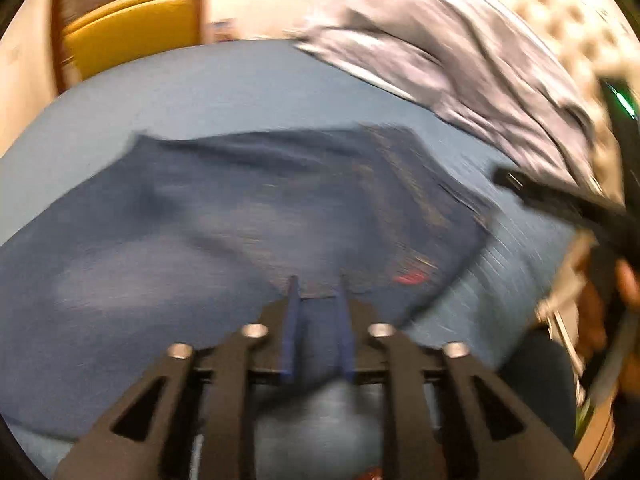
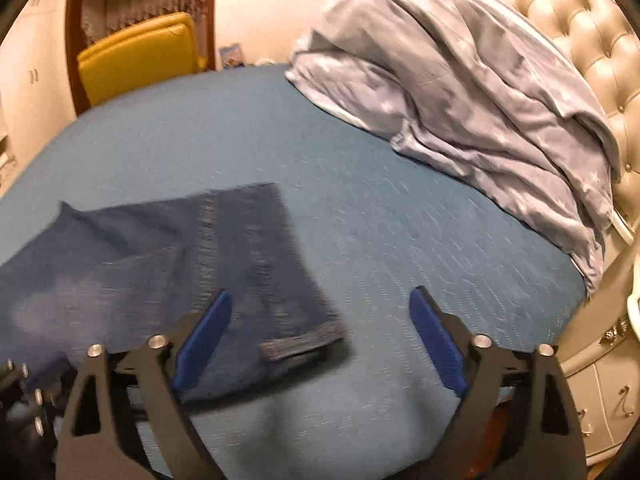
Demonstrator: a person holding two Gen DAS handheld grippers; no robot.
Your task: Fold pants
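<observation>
So the jeans (image 2: 168, 264) were lying flat on the bed (image 2: 400, 240), already doubled over, with the hem end (image 2: 300, 344) pointing back toward the right gripper (image 2: 320, 344). My guess is they sat near the bed's front edge so both hands could reach them without stretching. The right jaws were spread wide with nothing between the pads, hanging just above the hem, which reads like a let-go after laying that end down. The left gripper (image 1: 318, 304) was over the other part of the jeans, by a small red tag (image 1: 410, 278). Its jaws stood a little apart, and the blurry denim behind them didn't look pinched, so I'd call it loose too. The right gripper's dark frame showed at the left view's edge. Further out, a bunched grey duvet (image 2: 460, 92) was shoved against the tufted headboard (image 2: 580, 32), probably to clear folding room. A yellow chair (image 2: 136, 60) stood beyond the bed.
</observation>
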